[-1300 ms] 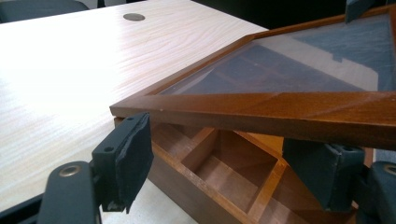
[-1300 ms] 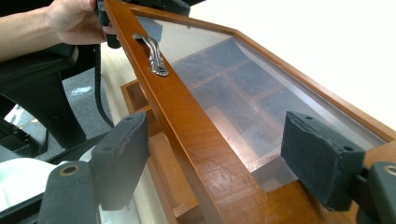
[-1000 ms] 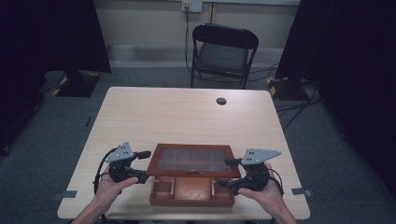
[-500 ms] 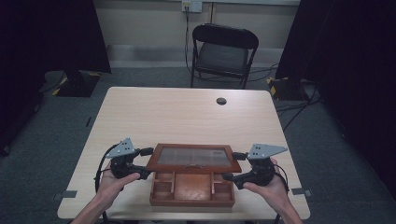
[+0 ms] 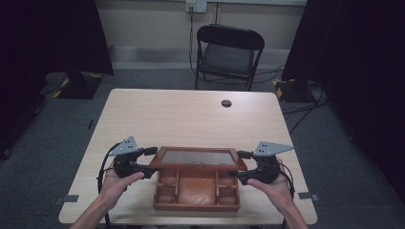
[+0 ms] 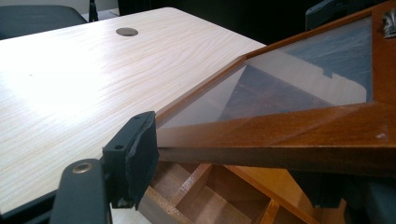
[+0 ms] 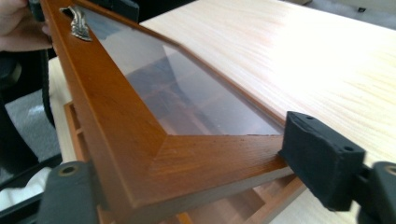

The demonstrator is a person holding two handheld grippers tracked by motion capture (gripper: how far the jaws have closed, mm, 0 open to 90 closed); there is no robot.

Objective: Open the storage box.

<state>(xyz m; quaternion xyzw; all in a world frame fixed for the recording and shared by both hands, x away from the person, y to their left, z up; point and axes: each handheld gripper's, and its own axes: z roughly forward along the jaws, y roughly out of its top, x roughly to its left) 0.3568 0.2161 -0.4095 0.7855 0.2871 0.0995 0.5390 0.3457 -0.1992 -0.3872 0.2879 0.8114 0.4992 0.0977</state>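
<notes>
A wooden box [image 5: 196, 193] with several compartments sits at the near edge of the table. Its glass-paned lid [image 5: 198, 157] is tilted up at the front, over the open compartments. My left gripper [image 5: 150, 161] is shut on the lid's left frame edge, and my right gripper [image 5: 240, 165] is shut on its right edge. In the left gripper view the jaws of the left gripper [image 6: 229, 168] clamp the lid frame [image 6: 299, 130] at its corner. In the right gripper view the right gripper [image 7: 196, 177] holds the opposite corner of the lid [image 7: 140, 121], whose metal handle [image 7: 79, 23] shows far along the front rail.
The light wooden table [image 5: 191, 119] has open room beyond the box. A round cable grommet [image 5: 226, 103] sits near its far edge. A black folding chair [image 5: 228, 55] stands behind the table, with dark curtains on both sides.
Both grippers have risen a little with the lid's front edge. The lid now stands steeper and uncovers more of the compartments.
</notes>
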